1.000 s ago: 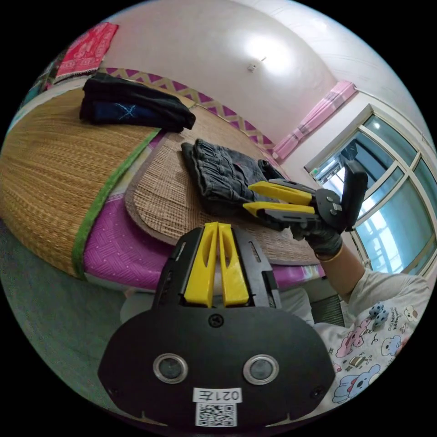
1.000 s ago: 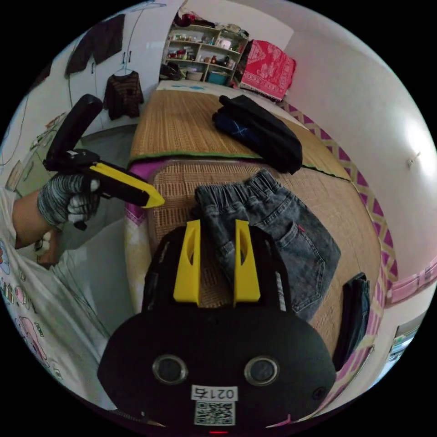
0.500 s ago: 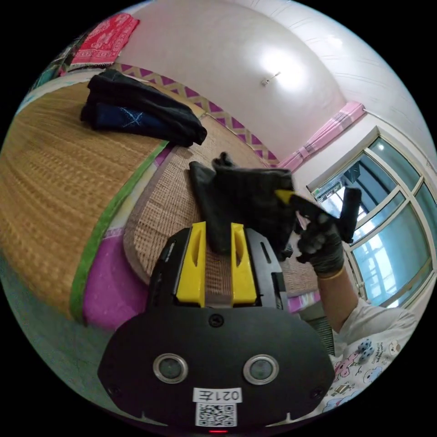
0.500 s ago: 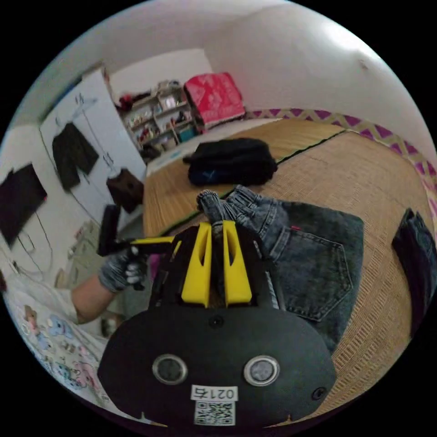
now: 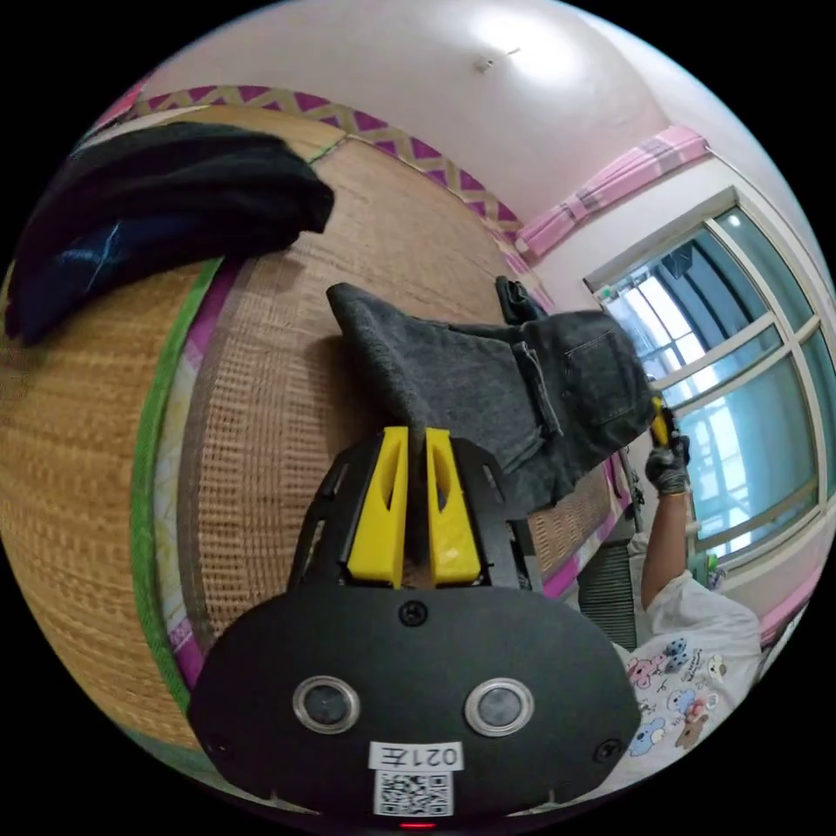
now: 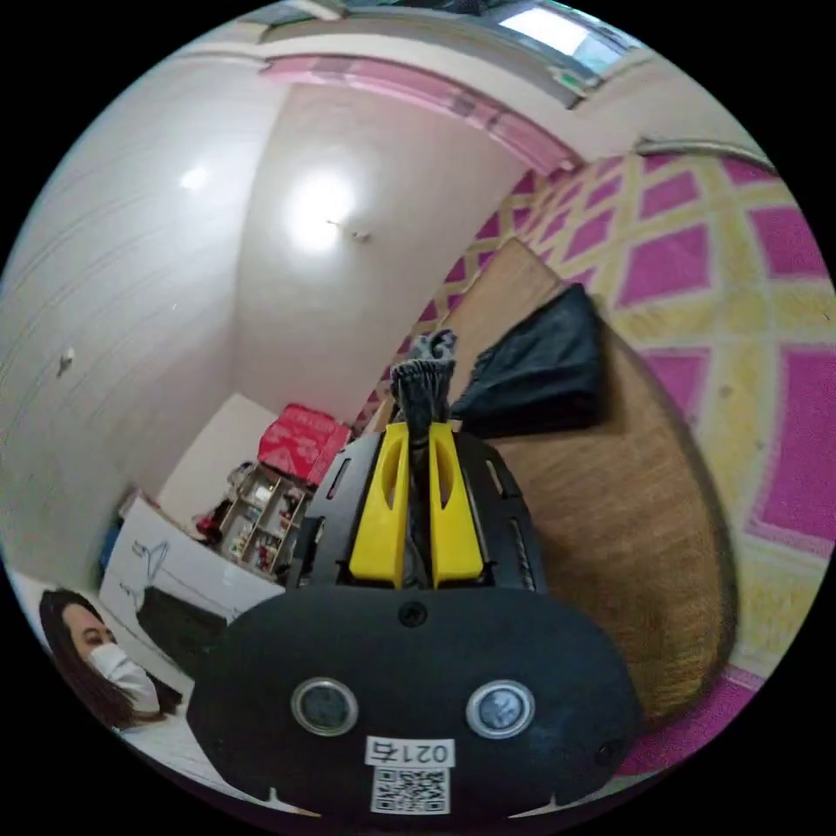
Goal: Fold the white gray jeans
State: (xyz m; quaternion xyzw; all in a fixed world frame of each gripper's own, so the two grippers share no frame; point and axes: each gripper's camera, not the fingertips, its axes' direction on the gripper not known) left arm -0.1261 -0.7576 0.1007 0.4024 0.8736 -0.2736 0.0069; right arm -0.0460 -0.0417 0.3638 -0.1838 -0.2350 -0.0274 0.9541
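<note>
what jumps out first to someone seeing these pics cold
The gray jeans stand out first, lifted off the woven mat and stretched between the two tools. The left tool pinches one end, and the right tool clamps the bunched waistband. A dark folded pile lies farther back on the mat.

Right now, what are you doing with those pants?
A person is holding up the jeans with two grippers above the mat. The left gripper pinches one end, and the right gripper pinches the bunched waistband. The jeans hang stretched between them, not folded yet. A dark pile lies nearby.
</note>
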